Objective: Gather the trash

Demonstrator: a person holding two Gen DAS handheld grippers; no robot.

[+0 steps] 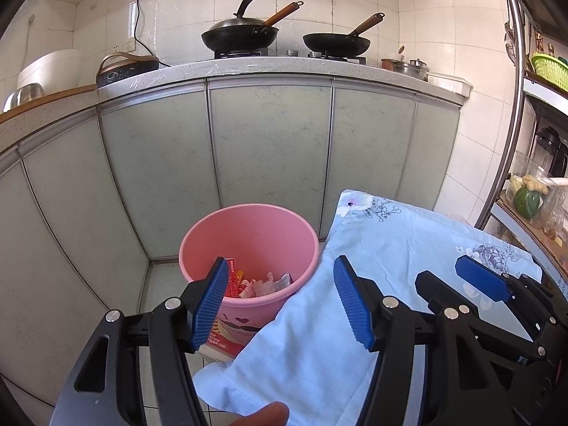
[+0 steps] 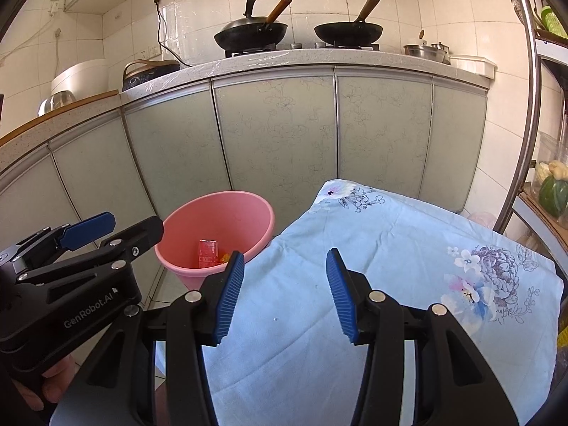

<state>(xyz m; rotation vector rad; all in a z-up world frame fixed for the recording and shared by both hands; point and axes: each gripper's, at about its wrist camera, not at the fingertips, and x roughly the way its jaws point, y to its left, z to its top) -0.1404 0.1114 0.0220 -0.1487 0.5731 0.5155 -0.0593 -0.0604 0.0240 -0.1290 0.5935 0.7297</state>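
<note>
Left tongs [image 1: 282, 301] wide open, empty, pink bin [image 1: 248, 248] directly ahead; right tongs [image 2: 285, 294] half open, empty, above blue cloth [image 2: 390, 284].

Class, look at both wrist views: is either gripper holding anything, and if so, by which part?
Nothing is held. The left gripper and right gripper both stand open with empty jaws, above the pink bin and the blue cloth.

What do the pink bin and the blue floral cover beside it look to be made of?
Pink bin: probably plastic, with smooth moulded walls, a thin rim and a soft sheen. Blue floral cover: woven cloth, likely cotton, matte, showing fine weave, soft creases and a printed flower pattern.
</note>
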